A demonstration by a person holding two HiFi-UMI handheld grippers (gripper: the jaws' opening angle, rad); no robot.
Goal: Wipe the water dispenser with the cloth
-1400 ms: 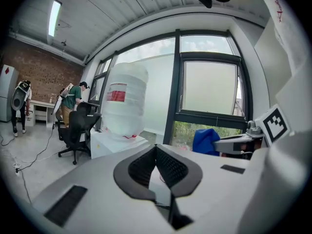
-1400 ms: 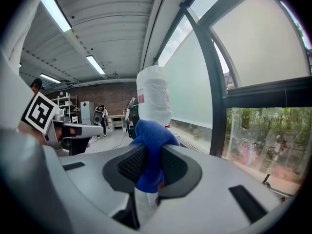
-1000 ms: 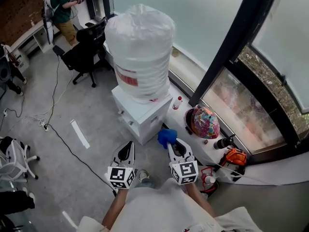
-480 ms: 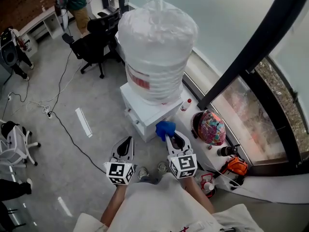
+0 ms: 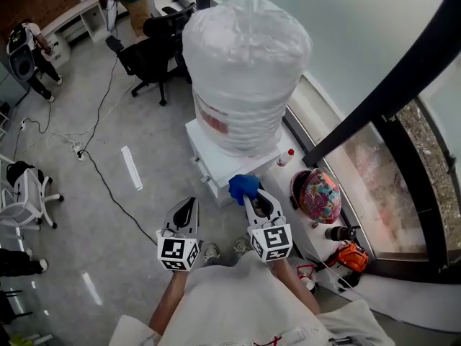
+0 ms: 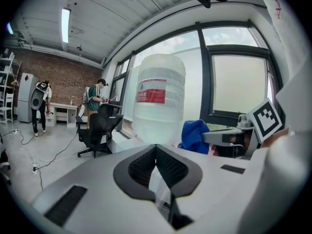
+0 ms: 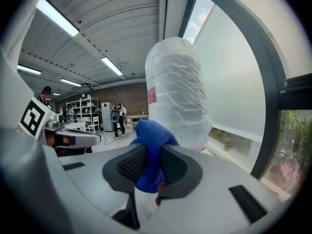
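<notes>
Now the right gripper (image 5: 252, 200), clamped on the blue cloth (image 5: 243, 186), has edged nearer the water dispenser (image 5: 216, 163). Contact is unclear, and wiping looks about to begin. The left gripper (image 5: 189, 211) hangs closed and empty.

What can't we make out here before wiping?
- White water dispenser cabinet: top hidden under the plastic-wrapped clear bottle in head view; both gripper views mostly lose it behind their own housings.
- Red bottle label: print too small, every view.
- Blue cloth touching cabinet or not: head view's steep angle won't tell.
</notes>
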